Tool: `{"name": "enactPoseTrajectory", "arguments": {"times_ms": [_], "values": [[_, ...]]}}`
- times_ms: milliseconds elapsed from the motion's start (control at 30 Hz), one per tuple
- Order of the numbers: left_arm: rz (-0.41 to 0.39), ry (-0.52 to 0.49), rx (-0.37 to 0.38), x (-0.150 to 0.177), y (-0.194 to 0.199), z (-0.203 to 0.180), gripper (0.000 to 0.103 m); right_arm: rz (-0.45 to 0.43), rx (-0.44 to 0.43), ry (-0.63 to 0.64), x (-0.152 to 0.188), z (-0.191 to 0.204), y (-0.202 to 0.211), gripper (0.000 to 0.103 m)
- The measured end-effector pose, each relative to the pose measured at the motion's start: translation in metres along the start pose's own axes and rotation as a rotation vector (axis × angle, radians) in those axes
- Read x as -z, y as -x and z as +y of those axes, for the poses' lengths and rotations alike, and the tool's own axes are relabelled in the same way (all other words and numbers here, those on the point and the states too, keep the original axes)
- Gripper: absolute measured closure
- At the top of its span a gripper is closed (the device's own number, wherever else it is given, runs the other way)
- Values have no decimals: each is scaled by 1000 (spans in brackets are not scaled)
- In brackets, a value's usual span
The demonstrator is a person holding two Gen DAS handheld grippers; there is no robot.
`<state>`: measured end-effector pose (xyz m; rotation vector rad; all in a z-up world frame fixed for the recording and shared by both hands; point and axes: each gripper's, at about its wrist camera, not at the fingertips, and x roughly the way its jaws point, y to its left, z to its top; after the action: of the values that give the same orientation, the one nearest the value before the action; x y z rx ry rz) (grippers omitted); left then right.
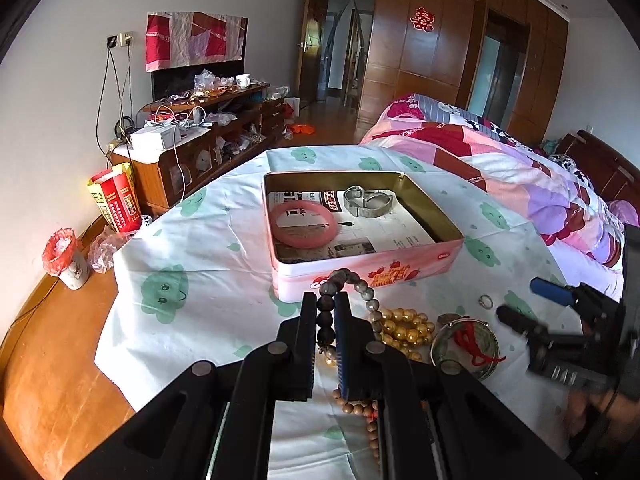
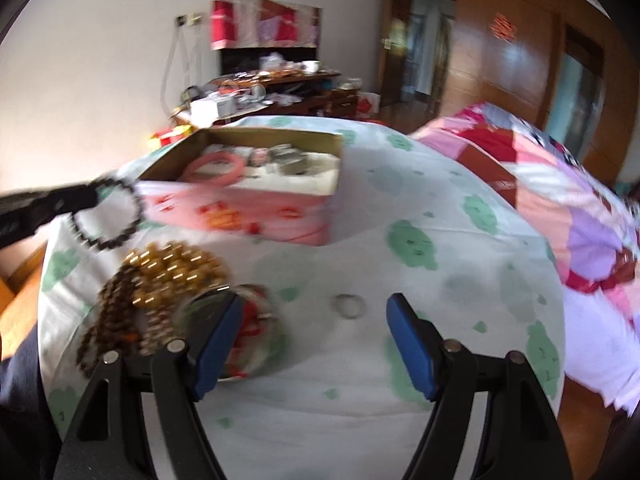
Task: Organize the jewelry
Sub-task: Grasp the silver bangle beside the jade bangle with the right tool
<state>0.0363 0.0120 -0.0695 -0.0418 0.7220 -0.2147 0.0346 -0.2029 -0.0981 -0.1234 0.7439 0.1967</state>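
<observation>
My left gripper [image 1: 326, 300] is shut on a dark bead bracelet [image 1: 348, 280] and holds it just in front of the pink tin box [image 1: 360, 268]. The box holds a pink bangle [image 1: 302, 224] and a silver watch [image 1: 368, 200]. In the right wrist view the bracelet [image 2: 110, 216] hangs from the left gripper [image 2: 86, 196] beside the box [image 2: 240, 208]. My right gripper [image 2: 312, 316] is open and empty above the cloth, near a small silver ring [image 2: 349, 306]. Golden beads [image 2: 176, 268], brown beads [image 2: 112, 308] and a glass bangle with red string [image 2: 248, 332] lie left of it.
The cloth-covered table [image 1: 192, 264] stands beside a bed with a patchwork quilt [image 1: 500, 160]. A cluttered wooden cabinet [image 1: 200, 136] is at the far left wall. A small bin with a red bag [image 1: 66, 260] and a red carton [image 1: 116, 200] stand on the floor.
</observation>
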Motion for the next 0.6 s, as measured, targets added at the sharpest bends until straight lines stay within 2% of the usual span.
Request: {"name": "enactPoseTrajectory", "arguments": {"times_ms": [100, 167, 267, 333, 433, 600], "values": [[13, 3, 3, 2, -5, 0, 96, 15, 24, -61, -3, -23, -3, 28], [20, 1, 3, 3, -6, -1, 95, 9, 1, -87, -5, -27, -2, 32], [25, 0, 5, 4, -8, -1, 95, 13, -36, -59, -5, -17, -2, 46], [26, 0, 5, 5, -8, -1, 95, 31, -70, -27, -4, -7, -7, 63], [28, 6, 4, 5, -9, 2, 95, 59, -93, 10, 2, 3, -11, 74], [34, 11, 5, 5, -12, 5, 95, 45, -107, -11, 1, -1, -5, 74]]}}
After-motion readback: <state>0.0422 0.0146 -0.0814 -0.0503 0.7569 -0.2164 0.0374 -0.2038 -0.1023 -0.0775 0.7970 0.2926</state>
